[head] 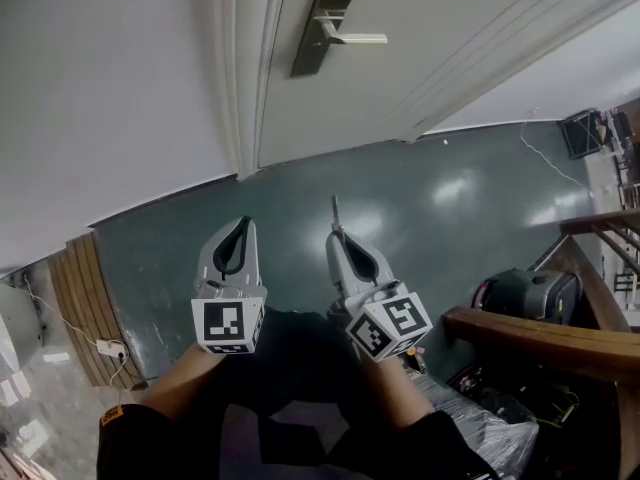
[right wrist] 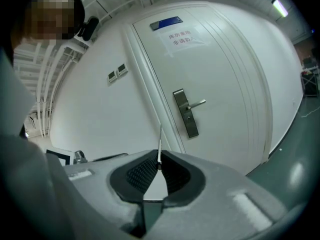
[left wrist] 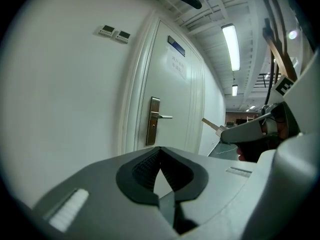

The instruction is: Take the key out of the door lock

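**Key clear of the lock, pinched in my right claw**

Writing first. On the right gripper view I see a small blue sign plate [right wrist: 166,23] high on the white door [right wrist: 225,84]. Just under it is a paper notice [right wrist: 182,36] with two lines of red characters, too small and warped for me to read. The blue plate has no print that I can make out. Two small wall switches [right wrist: 117,72] sit on the wall left of the frame; if they are labelled, it is too fine to see. The cubes on my claws carry only black-and-white square patterns.

The key [right wrist: 159,144] is out of the door. It stands thin and upright from the tip of my right gripper [right wrist: 159,160], whose ribbed pads are closed on its lower end, with the blade poking past the jaw tips toward the door. From the head view it points forward over the green floor [head: 450,198]. The key is well apart from the lock plate [head: 323,26] and its lever handle [head: 355,38], which are up ahead on the door.

My left gripper [left wrist: 160,150] is closed, its tips meeting with nothing between them. It is held beside the right one, aimed at the same door.
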Motion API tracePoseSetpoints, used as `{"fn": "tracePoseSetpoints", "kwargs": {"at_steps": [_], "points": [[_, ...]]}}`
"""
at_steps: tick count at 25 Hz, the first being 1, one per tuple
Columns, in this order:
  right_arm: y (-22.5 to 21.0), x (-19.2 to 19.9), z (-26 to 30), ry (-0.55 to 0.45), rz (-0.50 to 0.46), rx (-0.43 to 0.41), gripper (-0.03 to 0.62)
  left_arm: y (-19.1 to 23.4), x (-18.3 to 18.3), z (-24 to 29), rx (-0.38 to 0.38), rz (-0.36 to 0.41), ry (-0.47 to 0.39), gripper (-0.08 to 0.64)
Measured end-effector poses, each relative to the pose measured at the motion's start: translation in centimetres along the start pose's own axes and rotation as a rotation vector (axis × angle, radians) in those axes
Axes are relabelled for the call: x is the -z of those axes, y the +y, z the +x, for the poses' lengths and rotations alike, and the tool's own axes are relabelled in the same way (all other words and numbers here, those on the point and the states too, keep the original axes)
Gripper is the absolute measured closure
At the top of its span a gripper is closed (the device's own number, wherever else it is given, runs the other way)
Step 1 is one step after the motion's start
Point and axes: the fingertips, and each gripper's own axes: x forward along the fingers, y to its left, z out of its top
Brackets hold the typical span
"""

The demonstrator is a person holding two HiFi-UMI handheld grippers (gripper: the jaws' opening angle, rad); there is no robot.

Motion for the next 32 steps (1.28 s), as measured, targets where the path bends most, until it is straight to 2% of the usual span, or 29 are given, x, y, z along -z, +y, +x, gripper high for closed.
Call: {"fn": "tracePoseSetpoints", "kwargs": {"at_steps": [9,15,23,28,32], "points": [[-2.4,3.3,-9.0,-0.015,-0.006,0.045,0.577,-9.1,0.8,-3.5,0.059,0.056,0.011,0.541],[-2.9,5.2,-13.8,-0.012,-0.018,0.035,0.577,-12.7,1.9,-7.3,0.037,0.078,0.026,0.541],[-2.0,4.9,-16.3,-0.015,-0.057,0.075,0.577,-11.4,-0.7,-11.3,-0.036,0.082,-0.026,0.541],[2.6,4.8,-16.4,-0.046,-0.093,0.054,0.577,-9.1,-1.6,-14.9,-0.051,0.106,-0.053,0.541],[7.5,6.2,-15.7,-0.038,-0.112,0.047,0.577,-4.8,-1.0,-18.9,-0.071,0.099,-0.053,0.541]]}}
